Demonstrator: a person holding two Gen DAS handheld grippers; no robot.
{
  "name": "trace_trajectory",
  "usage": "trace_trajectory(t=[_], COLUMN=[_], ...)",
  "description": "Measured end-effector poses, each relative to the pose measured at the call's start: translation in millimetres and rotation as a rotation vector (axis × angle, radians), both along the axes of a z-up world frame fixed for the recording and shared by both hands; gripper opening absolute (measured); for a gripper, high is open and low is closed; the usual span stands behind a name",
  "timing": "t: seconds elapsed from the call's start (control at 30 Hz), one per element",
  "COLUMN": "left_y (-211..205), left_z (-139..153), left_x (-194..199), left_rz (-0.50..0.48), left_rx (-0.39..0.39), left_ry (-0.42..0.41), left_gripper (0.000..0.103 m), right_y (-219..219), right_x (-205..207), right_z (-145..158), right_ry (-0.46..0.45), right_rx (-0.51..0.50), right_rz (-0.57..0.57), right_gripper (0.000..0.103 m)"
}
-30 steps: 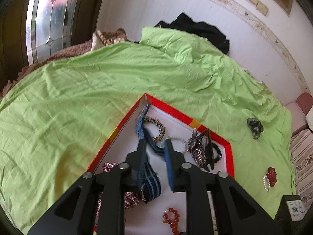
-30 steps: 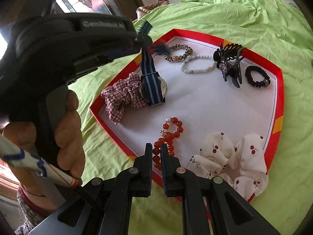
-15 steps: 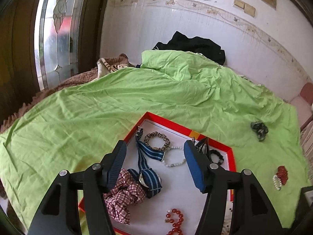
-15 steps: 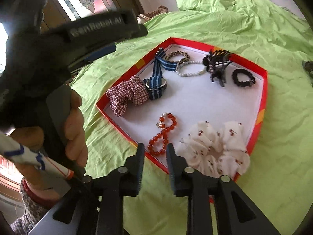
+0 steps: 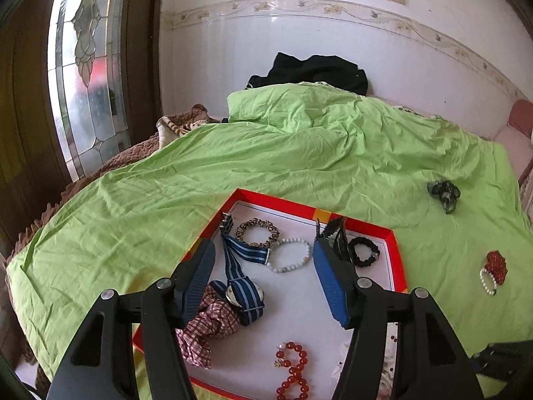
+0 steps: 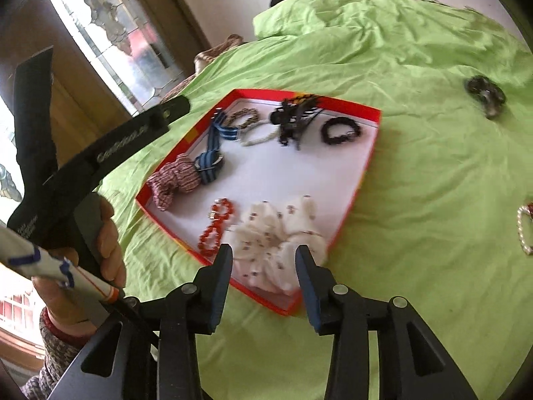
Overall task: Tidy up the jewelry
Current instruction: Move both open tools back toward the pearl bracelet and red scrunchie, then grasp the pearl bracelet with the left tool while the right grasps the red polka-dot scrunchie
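A red-rimmed white tray lies on the green bedsheet. In it lie a blue striped watch, a plaid scrunchie, a leopard scrunchie, a white bead bracelet, a black hair claw, a black bracelet, a red bead bracelet and a white cherry scrunchie. My left gripper is open and empty above the tray. My right gripper is open and empty near the tray's front edge.
On the sheet right of the tray lie a dark scrunchie and a red and pearl bracelet pair. Black clothing lies by the far wall. A glass door stands at the left.
My left gripper has opened, let go of the striped watch into the tray, and lifted away. My right gripper has opened and drawn back from the tray.
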State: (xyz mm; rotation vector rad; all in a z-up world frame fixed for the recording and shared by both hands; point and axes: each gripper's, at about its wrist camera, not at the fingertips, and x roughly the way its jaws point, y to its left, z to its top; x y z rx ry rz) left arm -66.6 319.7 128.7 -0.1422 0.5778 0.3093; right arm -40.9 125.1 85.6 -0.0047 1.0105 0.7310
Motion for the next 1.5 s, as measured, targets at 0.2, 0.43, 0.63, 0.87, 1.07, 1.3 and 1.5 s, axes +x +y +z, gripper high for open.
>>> trace_trajectory(t=[0.2, 0.43, 0.63, 0.87, 1.07, 1.3, 1.5], left_y=[-13.3, -26.9, -38.2, -56.4, -82.9, -126.5, -182.8], left_z=[-1.2, -5.4, -8.6, -11.1, 1.4, 7.8, -9.3], left_x=[0.2, 1.4, 2.2, 1.9, -14.0, -22.7, 5.4], left_rz=[-0.021, -0.047, -0.074, -0.098, -0.171, -0.304, -0.417], left_rx=[0.033, 0.063, 0.072, 0.093, 0.082, -0.010, -0.068], left_ry=[0.010, 0.031, 0.044, 0.061, 0.024, 0.039, 0.148], left_gripper=[0.060, 0.060, 0.060, 0.060, 0.060, 0.061, 0.061], right_y=[-29.8, -73.6, -124.3, -184.1, -255.0, -338.8, -365.5], right_x=[2.0, 8.8, 16.8, 22.7, 28.3, 50.4, 92.9], right_z=[2.8, 3.1, 1.4, -4.3, -5.1, -8.1, -30.7], right_ry=[-0.010, -0.014, -0.012, -0.003, -0.022, -0.043, 0.026], right_rx=[0.001, -0.002, -0.002, 0.018, 0.075, 0.114, 0.149], right_rz=[-0.048, -0.132, -0.236, -0.354, -0.488, -0.667, -0.680], right_gripper=[0.043, 0.043, 0.044, 0.044, 0.045, 0.047, 0.047])
